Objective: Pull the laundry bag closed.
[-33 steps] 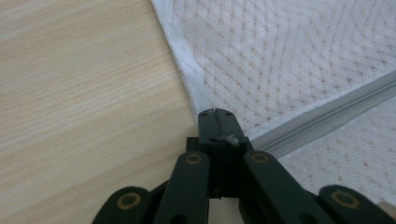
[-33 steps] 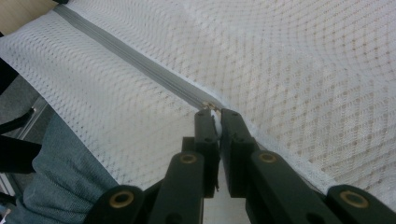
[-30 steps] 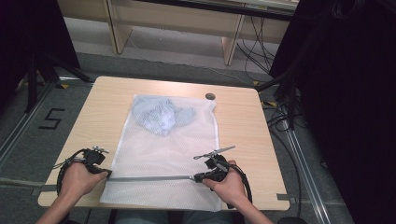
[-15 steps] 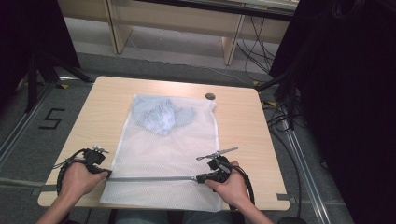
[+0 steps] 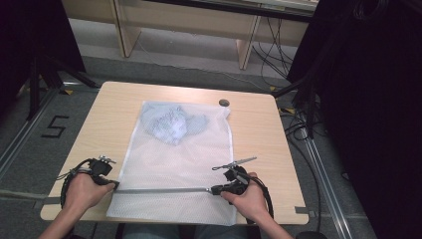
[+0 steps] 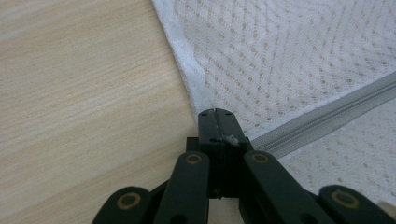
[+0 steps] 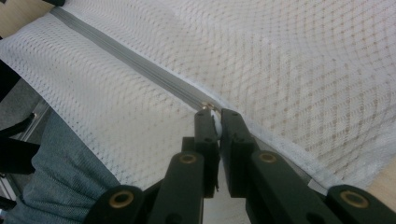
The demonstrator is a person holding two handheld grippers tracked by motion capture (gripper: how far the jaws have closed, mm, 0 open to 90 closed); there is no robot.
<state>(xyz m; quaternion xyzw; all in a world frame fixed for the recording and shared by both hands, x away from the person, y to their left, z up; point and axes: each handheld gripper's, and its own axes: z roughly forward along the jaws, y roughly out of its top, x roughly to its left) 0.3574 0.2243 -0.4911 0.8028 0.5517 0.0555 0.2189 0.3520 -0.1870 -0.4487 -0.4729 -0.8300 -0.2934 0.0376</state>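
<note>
A white mesh laundry bag [image 5: 174, 164] lies flat on the wooden table [image 5: 259, 144], with a bundle of light blue clothing [image 5: 171, 123] inside its far end. A grey zipper [image 5: 164, 190] runs across the bag near the front edge. My left gripper [image 5: 115, 184] is shut on the bag's edge at the zipper's left end [image 6: 215, 112]. My right gripper [image 5: 213, 189] is shut on the zipper pull [image 7: 215, 123], just behind the metal slider [image 7: 205, 106]. The zipper [image 7: 130, 60] stretches taut between the two grippers.
A small dark round disc [image 5: 224, 102] sits on the table beyond the bag's far right corner. The bag's near edge hangs over the table's front, above the person's jeans [image 7: 60, 186]. Bare wood [image 6: 84, 84] lies left of the bag.
</note>
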